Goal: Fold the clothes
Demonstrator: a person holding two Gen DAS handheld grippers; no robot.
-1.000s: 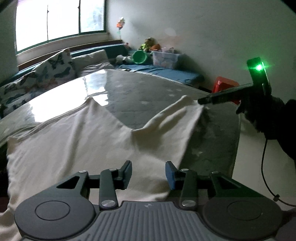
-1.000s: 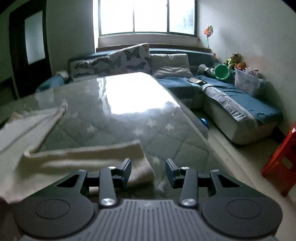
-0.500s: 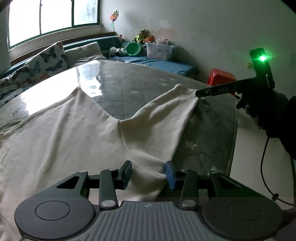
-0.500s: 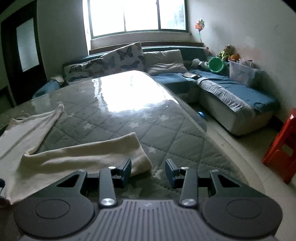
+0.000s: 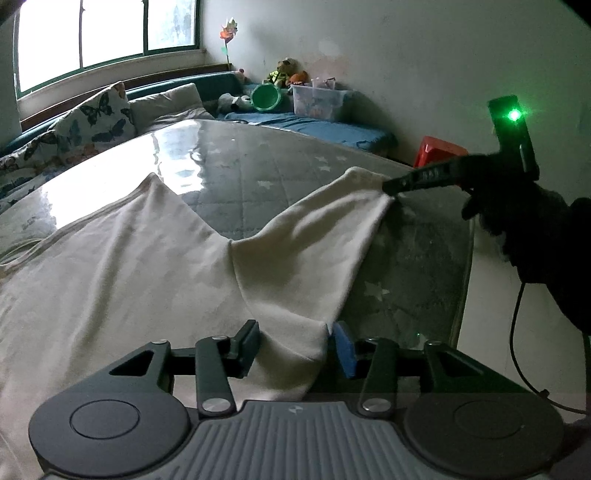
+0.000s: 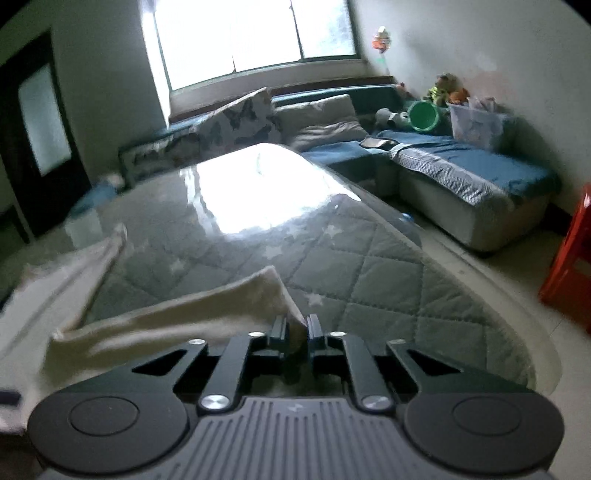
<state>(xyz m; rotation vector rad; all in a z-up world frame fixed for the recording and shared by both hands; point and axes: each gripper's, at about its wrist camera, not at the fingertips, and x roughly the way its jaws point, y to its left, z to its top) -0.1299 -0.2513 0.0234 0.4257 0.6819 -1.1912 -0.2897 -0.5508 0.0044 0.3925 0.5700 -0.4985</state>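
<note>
- Since 0.5 s ago, the right gripper point(image 6: 297, 330) has gone from spread wide to clenched on the corner of the cream garment point(image 5: 147, 266); that view is blurred, so the grip looks firm but is not certain.
- Left gripper point(image 5: 293, 345): jaws spread apart, a garment edge lying between its fingers, not pinched.
- Garment lies spread on the quilted grey surface point(image 5: 417, 258), its far corner lifted by the right gripper.
- Dark-gloved hand point(image 5: 517, 206) holds the right gripper.

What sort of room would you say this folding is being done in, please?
Most likely a home living room or playroom: a blue corner sofa with a butterfly cushion under a window, soft toys in the corner, and a cream garment on a quilted table.
</note>
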